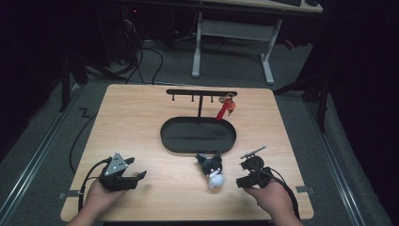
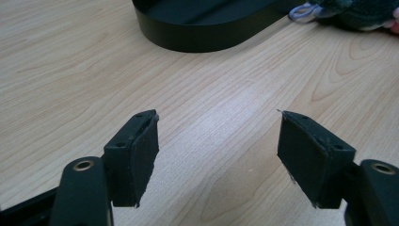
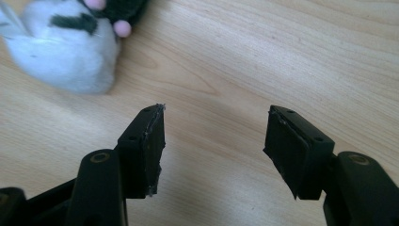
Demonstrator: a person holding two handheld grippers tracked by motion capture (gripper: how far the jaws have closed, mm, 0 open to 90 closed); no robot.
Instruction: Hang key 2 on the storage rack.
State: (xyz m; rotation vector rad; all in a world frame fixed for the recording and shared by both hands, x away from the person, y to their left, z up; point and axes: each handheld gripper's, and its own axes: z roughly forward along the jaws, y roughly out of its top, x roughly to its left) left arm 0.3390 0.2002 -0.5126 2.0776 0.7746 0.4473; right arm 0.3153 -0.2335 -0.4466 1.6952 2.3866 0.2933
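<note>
Black-and-white plush toy (image 1: 213, 170) lies untouched on the wooden table (image 1: 141, 122) just short of the black oval tray (image 1: 197, 135), left gripper (image 1: 134, 178) and right gripper (image 1: 244, 175) both agape, empty, nothing apparently begun.

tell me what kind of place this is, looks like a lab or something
Probably a lab or workshop set up for recording, not a home. A lone wooden table stands lit in a dark room on grey carpet, loose cables trail across the floor behind it, and a height-adjustable desk frame stands at the back.
</note>
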